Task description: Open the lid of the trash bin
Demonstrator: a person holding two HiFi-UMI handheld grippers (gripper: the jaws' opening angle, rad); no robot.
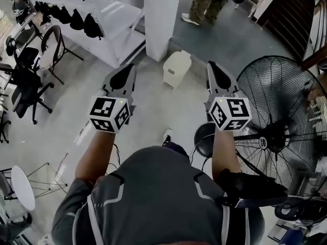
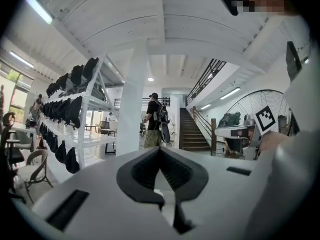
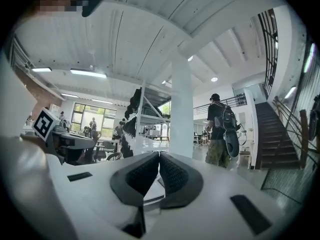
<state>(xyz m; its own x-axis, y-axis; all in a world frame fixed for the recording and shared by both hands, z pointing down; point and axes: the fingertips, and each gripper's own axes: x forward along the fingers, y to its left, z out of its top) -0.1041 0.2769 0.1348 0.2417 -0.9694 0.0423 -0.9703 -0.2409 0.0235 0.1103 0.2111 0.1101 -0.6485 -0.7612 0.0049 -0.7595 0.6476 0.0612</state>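
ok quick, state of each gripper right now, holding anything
Left gripper: closed, holding nothing.
Right gripper: closed, holding nothing.

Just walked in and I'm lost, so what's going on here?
A person holds a two-jaw gripper in each hand, level and out in front. The left gripper and right gripper are both shut and empty. A white trash bin stands on the floor ahead, near a white pillar. Neither gripper touches it, and its lid looks shut.
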